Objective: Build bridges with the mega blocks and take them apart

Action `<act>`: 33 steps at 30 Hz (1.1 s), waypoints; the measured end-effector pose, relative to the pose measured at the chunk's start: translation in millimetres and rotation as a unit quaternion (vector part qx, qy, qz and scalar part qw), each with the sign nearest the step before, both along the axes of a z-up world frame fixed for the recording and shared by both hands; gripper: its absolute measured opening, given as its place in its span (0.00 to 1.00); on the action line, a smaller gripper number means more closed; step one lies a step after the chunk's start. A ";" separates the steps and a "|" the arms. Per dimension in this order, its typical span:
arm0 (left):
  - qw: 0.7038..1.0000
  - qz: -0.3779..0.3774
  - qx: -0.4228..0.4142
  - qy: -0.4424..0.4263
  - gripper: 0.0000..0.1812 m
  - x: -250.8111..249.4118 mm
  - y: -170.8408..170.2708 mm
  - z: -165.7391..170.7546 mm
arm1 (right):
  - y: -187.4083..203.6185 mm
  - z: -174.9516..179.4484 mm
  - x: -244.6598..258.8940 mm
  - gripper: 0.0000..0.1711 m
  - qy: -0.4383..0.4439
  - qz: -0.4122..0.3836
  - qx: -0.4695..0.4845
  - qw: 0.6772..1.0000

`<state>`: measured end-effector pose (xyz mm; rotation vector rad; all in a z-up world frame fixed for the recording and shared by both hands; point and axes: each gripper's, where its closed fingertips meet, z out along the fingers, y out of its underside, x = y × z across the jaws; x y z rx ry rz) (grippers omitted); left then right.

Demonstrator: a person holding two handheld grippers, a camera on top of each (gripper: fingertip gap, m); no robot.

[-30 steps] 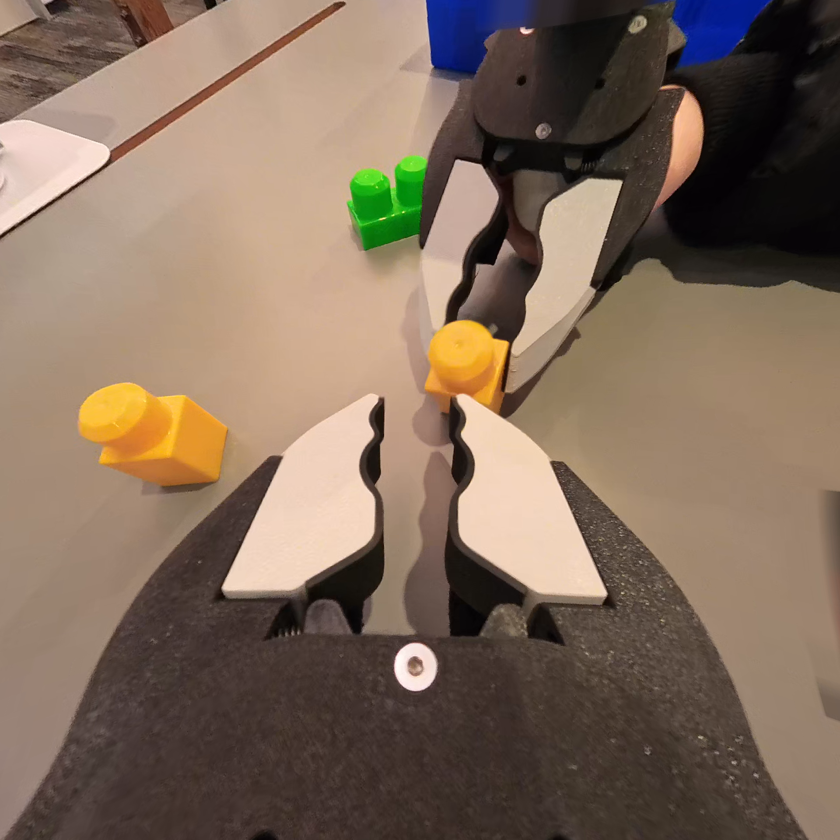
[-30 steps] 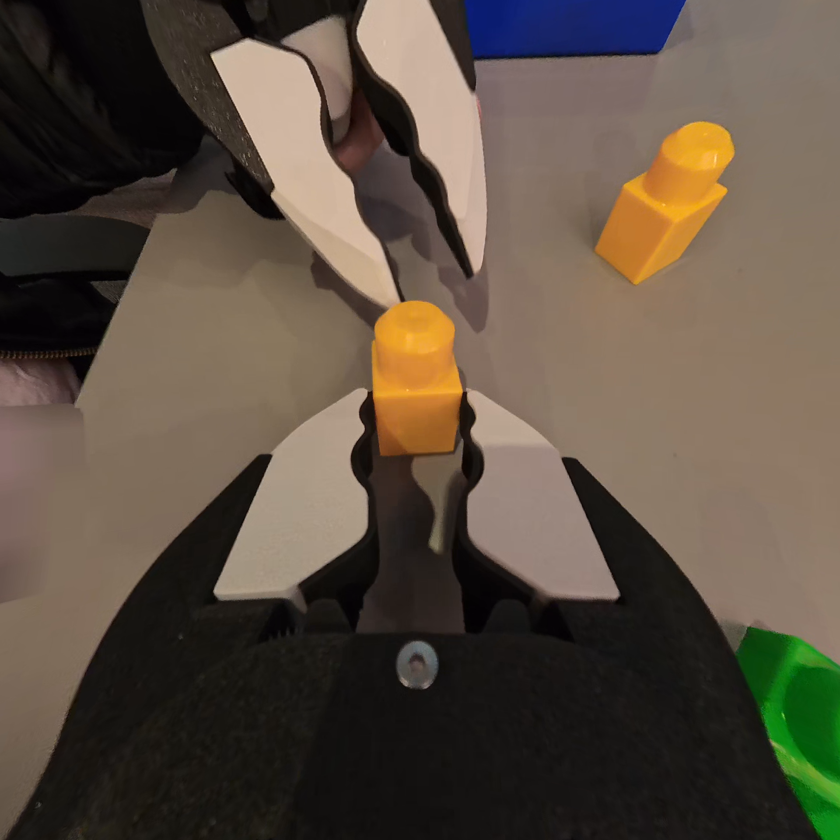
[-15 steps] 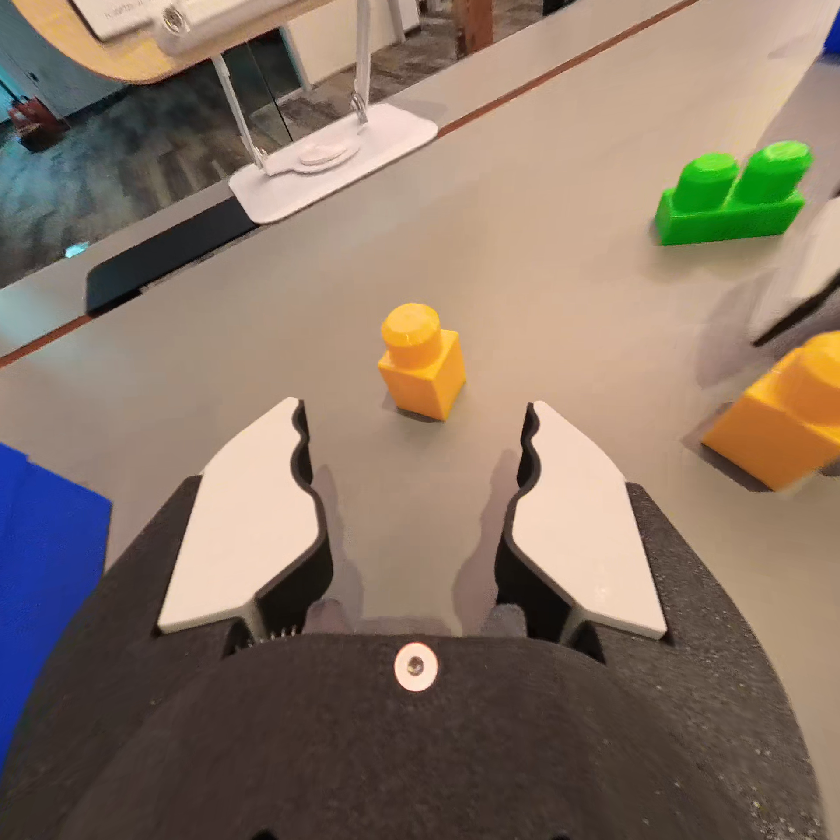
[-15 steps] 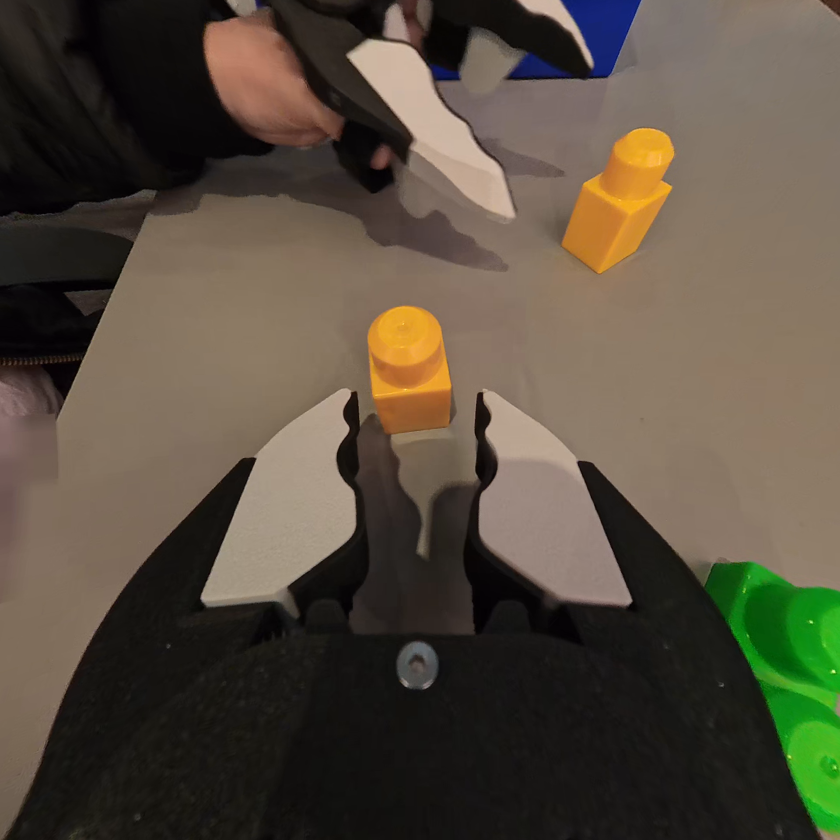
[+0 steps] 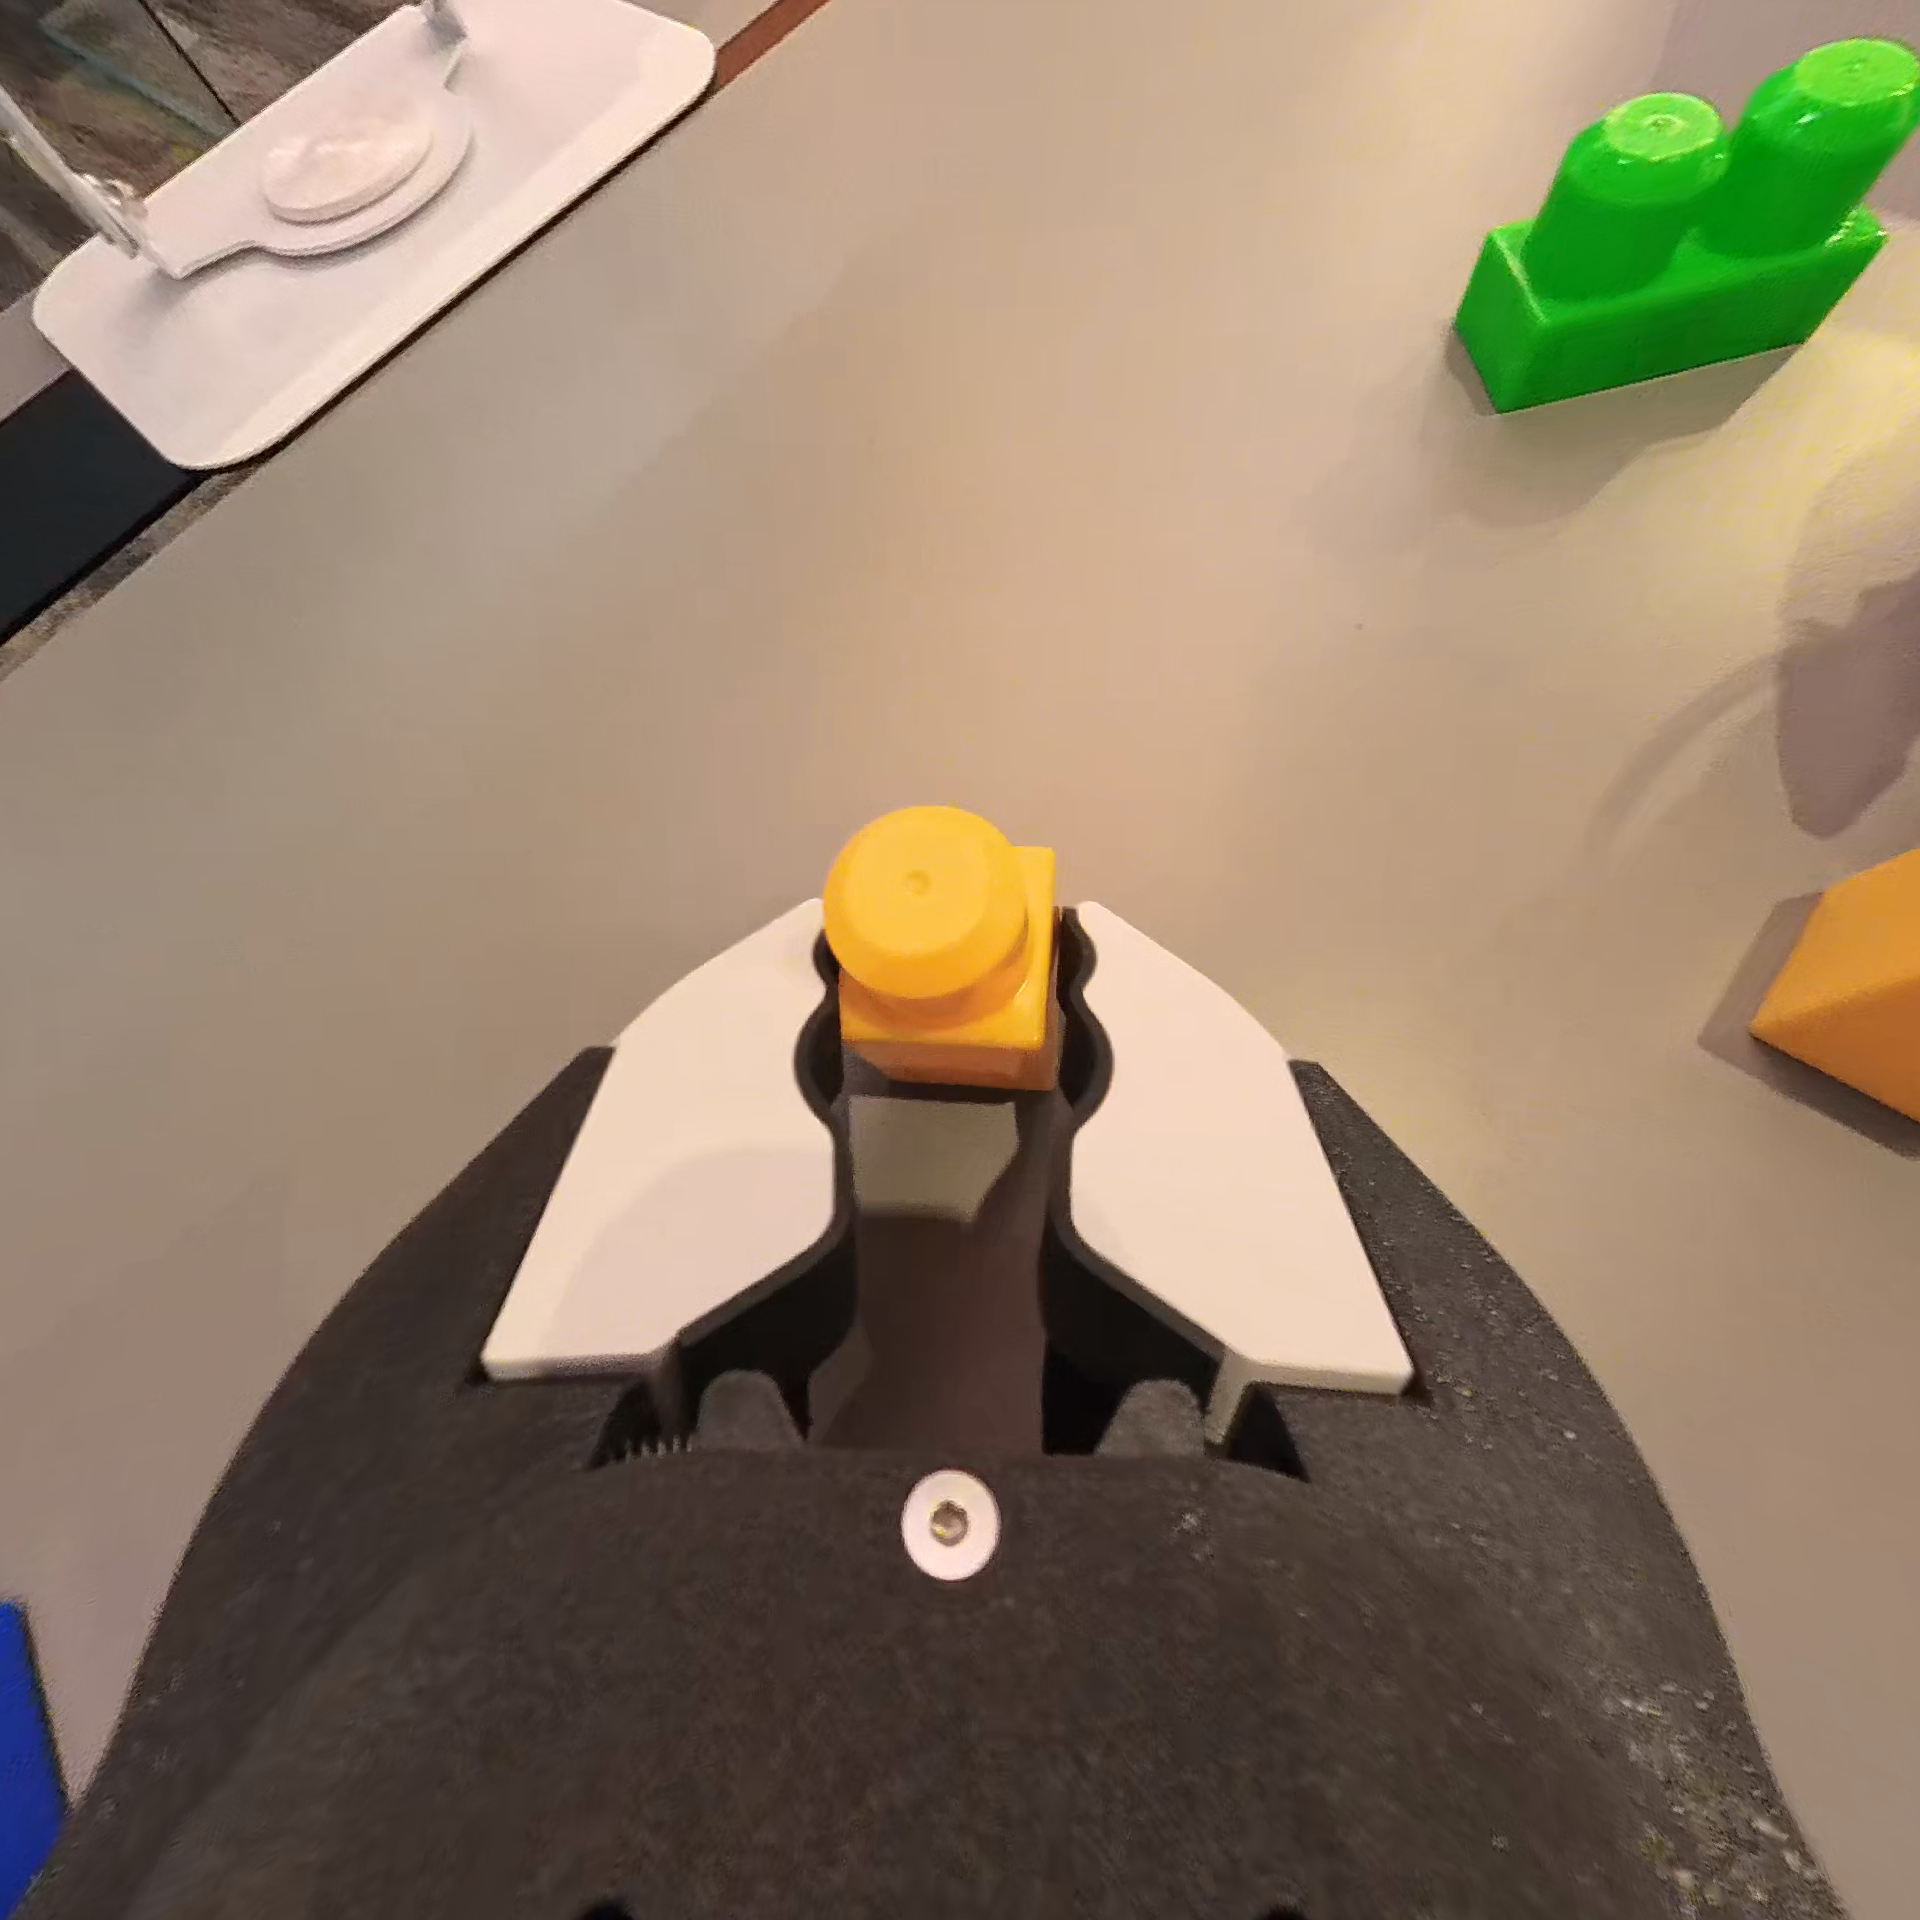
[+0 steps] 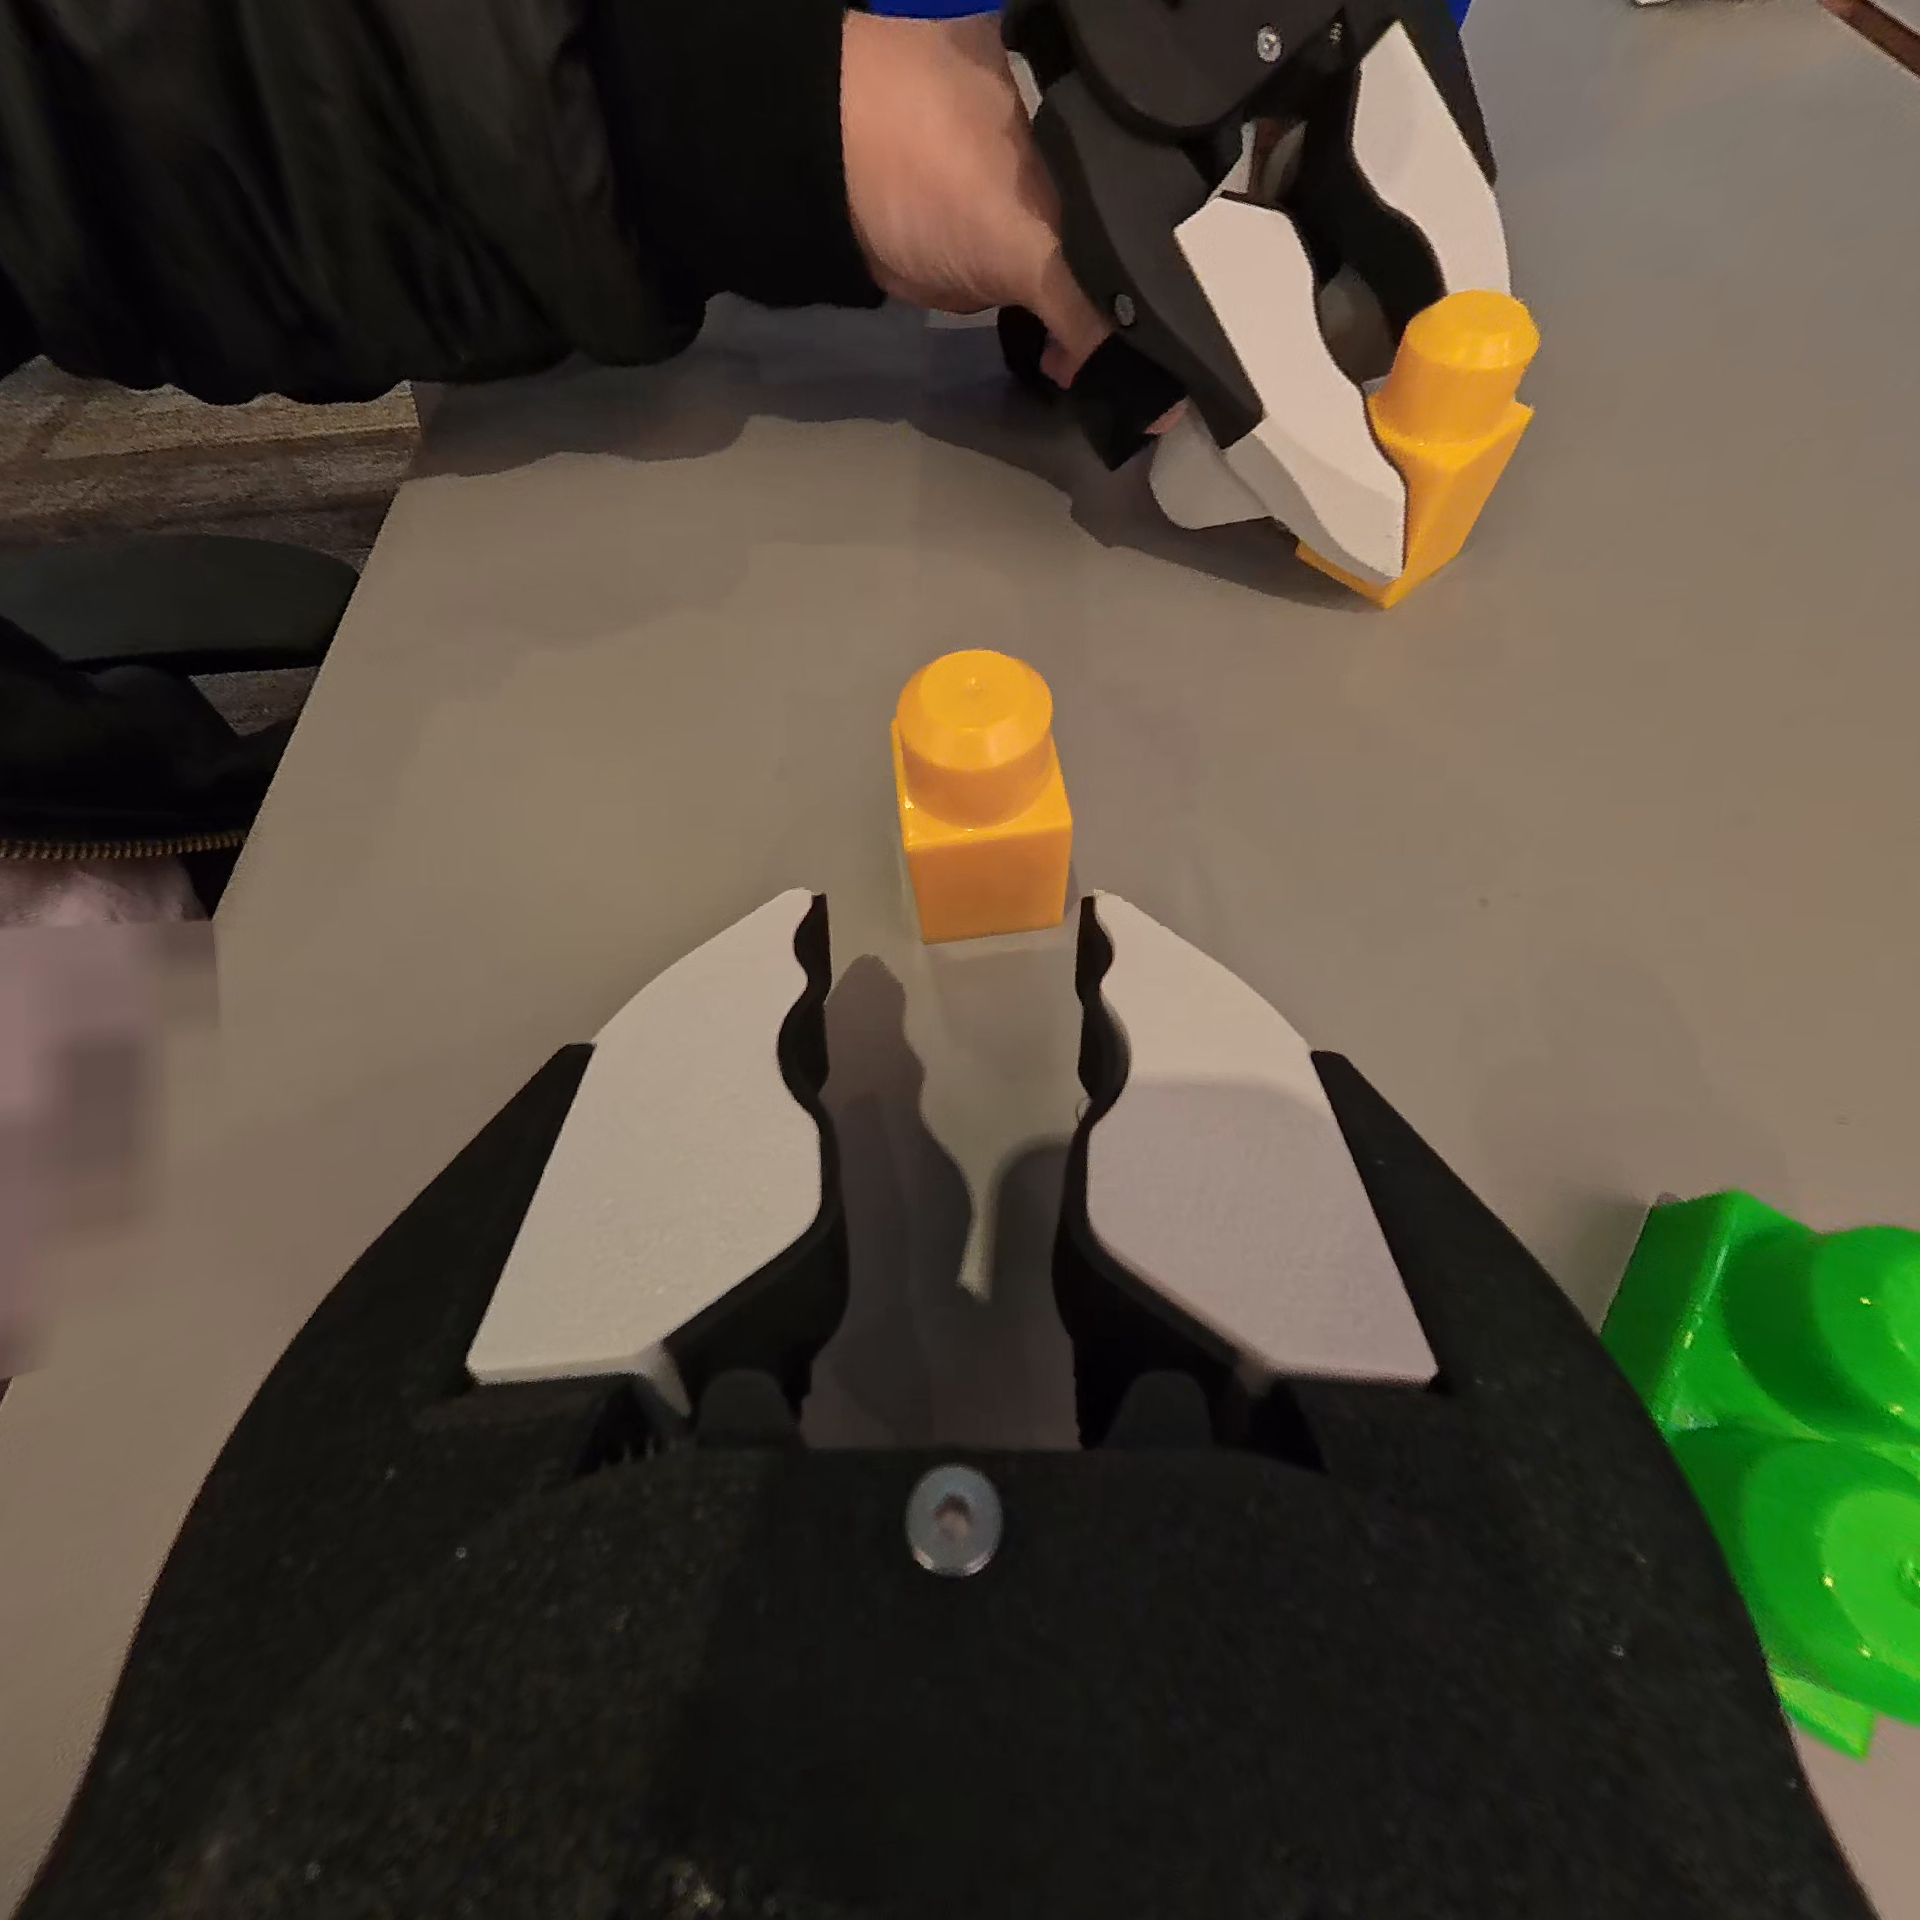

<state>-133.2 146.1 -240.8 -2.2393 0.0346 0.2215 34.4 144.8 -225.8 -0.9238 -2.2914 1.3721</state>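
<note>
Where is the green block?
The green block sits on the table at the upper right of the left wrist view, beyond an orange block; it also shows lower right in the right view.

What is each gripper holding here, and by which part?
The left gripper grips a yellow single-stud block by the sides of its square base. The right gripper is open and holds nothing; another yellow block stands just ahead.

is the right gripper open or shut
Open. In its own wrist view the right gripper shows a clear gap between its fingers, and the yellow block stands on the table just beyond the tips, ungripped.
</note>
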 end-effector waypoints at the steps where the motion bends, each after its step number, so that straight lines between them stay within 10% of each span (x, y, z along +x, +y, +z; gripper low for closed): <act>1: 1.000 -0.005 0.000 0.001 0.22 1.3 -1.5 0.0 | -0.2 -0.1 -2.2 0.26 -0.001 -0.005 0.000 1.000; 16: 0.975 -0.219 -0.020 0.017 0.22 104.4 -72.3 -4.1 | -23.7 -6.9 -21.6 0.20 -0.014 0.002 0.021 1.000; 33: 0.983 -0.185 -0.023 0.008 0.25 95.8 -101.7 1.4 | -55.5 -6.3 -49.1 0.20 -0.018 0.052 0.017 0.998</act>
